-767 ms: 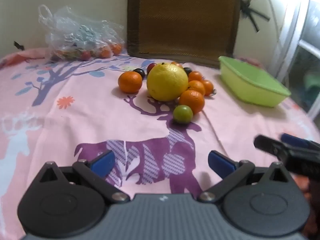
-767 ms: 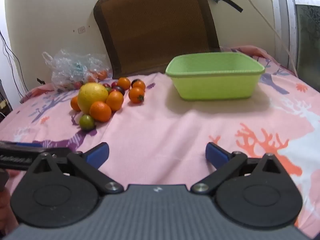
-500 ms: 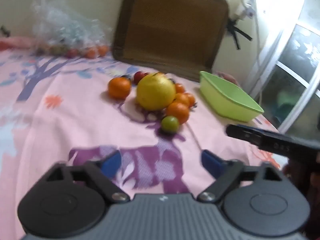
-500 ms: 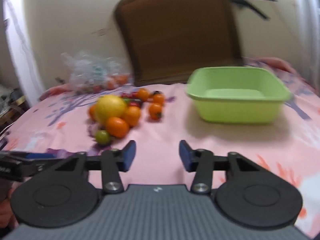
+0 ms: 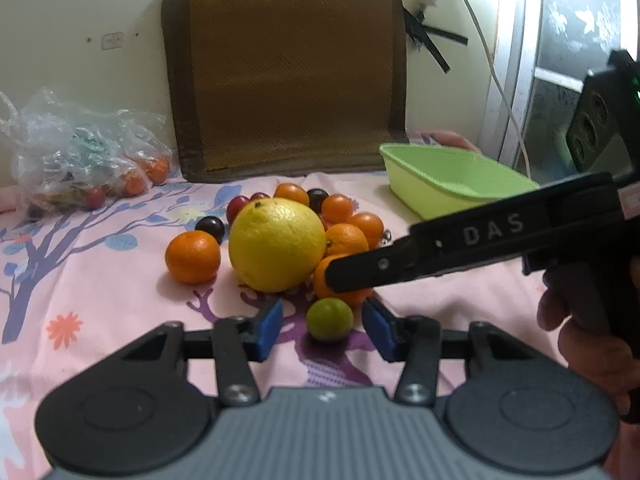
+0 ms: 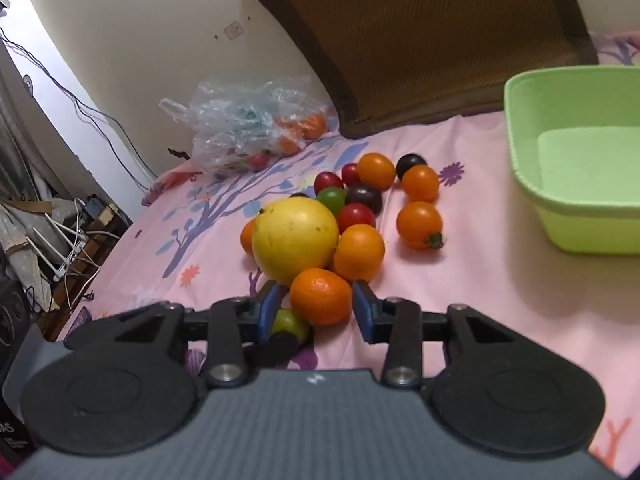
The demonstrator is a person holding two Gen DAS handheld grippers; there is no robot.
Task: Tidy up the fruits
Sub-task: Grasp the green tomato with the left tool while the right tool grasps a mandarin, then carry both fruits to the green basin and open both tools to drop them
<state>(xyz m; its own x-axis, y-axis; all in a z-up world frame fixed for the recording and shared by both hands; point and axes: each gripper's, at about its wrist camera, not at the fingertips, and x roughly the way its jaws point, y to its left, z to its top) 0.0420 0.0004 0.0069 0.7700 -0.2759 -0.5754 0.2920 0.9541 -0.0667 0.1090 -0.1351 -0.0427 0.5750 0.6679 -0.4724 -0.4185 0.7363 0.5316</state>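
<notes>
Two grippers closing in on the front of the fruit pile

The small green fruit (image 5: 329, 319) lies at 6 o'clock of the big yellow citrus (image 5: 277, 250), between the parted, empty fingers of the left gripper (image 5: 322, 326). The orange (image 6: 321, 296), touching the citrus at 5 o'clock, sits between the part-open, empty fingers of the right gripper (image 6: 314, 310). Close gently and squarely, lift straight up so neighbours don't roll, then carry to the green basin (image 6: 520, 168) at 2 o'clock.
</notes>
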